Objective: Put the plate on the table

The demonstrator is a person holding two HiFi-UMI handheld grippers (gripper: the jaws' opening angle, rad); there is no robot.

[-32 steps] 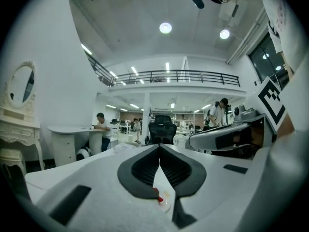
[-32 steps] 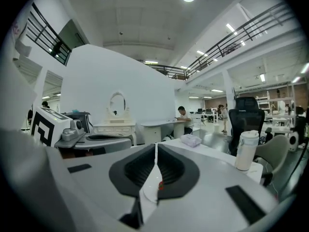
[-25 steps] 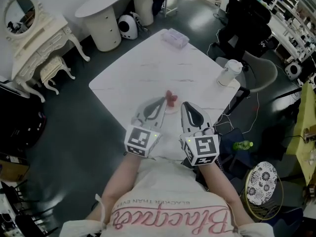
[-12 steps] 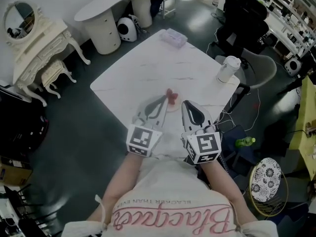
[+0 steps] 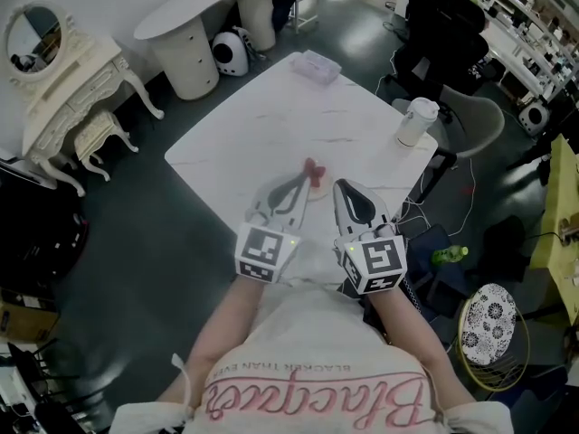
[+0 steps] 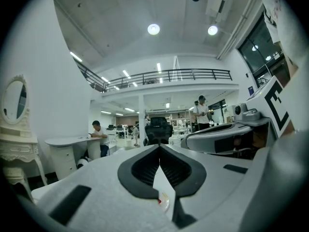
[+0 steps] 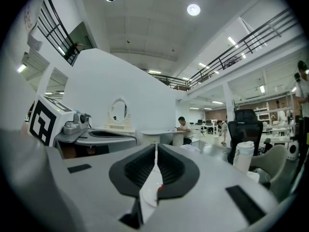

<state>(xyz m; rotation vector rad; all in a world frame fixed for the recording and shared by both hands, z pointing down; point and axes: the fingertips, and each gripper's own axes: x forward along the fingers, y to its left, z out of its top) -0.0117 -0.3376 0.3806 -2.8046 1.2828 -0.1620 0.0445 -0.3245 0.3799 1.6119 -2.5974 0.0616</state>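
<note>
Through my head view, looking steeply down, the white marble table (image 5: 271, 125) stands cornerwise to me. The small plate (image 5: 317, 195) lies on it near my edge, with something red (image 5: 313, 172) at its far rim. My left tongs (image 5: 303, 183) reach in over the plate's left side and my right tongs (image 5: 343, 188) over its right side. Both point away from me, their tips near each other, with the plate showing between them. Farther off on the table are a white tumbler (image 5: 413, 123) by the right-hand edge and a pale packet (image 5: 317, 66) at the far corner. A cream dressing table (image 5: 68, 75) stands on the floor well off to the left. In the left gripper view my jaws are drawn together, the tips meeting in one line. Down the narrow wedge between them I see a sliver of the plate with a speck of red, lower than the jaws; I can't tell whether they touch it. The right tongs show just beside, to the right. In the right gripper view those jaws are likewise closed tip to tip, with a white rim and a red speck in the wedge. The left tongs lie alongside, and the tumbler stands off to the right on the table.
</note>
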